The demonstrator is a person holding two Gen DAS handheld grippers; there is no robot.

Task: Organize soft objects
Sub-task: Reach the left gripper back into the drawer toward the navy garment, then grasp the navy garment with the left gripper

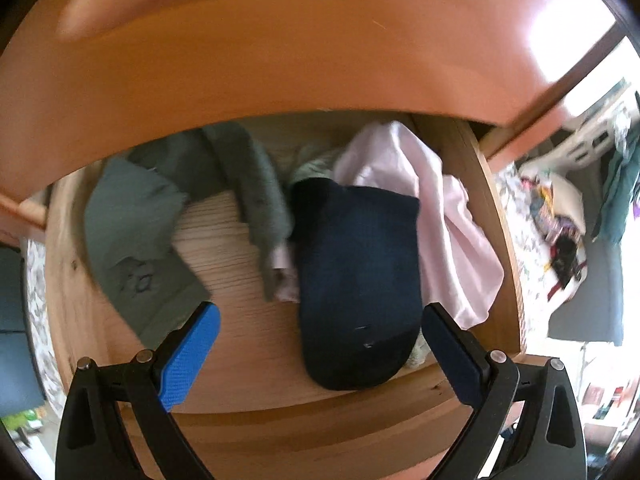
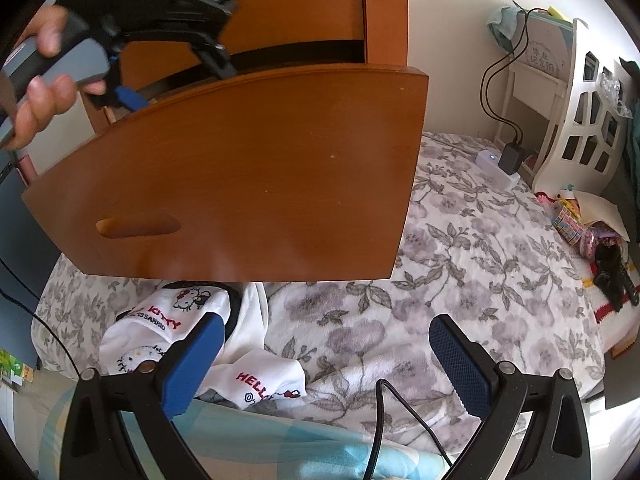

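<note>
Jaws of both grippers wide apart, gripping nothing. Left gripper [image 1: 320, 344] over drawer [image 1: 500, 216]: navy sock [image 1: 356, 292], pink cloth [image 1: 452, 240]. Right gripper [image 2: 324, 364] above white socks [image 2: 168, 328] on bedspread [image 2: 460, 264].

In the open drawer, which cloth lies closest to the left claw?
The navy cloth. It lies at the drawer's front edge, reaching between the open fingers of the left claw. The grey-green cloth lies to the left; the pink cloth lies farther back on the right.

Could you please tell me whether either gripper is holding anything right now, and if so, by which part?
Nothing is held. The left gripper hangs open over the drawer's dark navy knitted garment; the right gripper is open above the floral bedspread.
</note>
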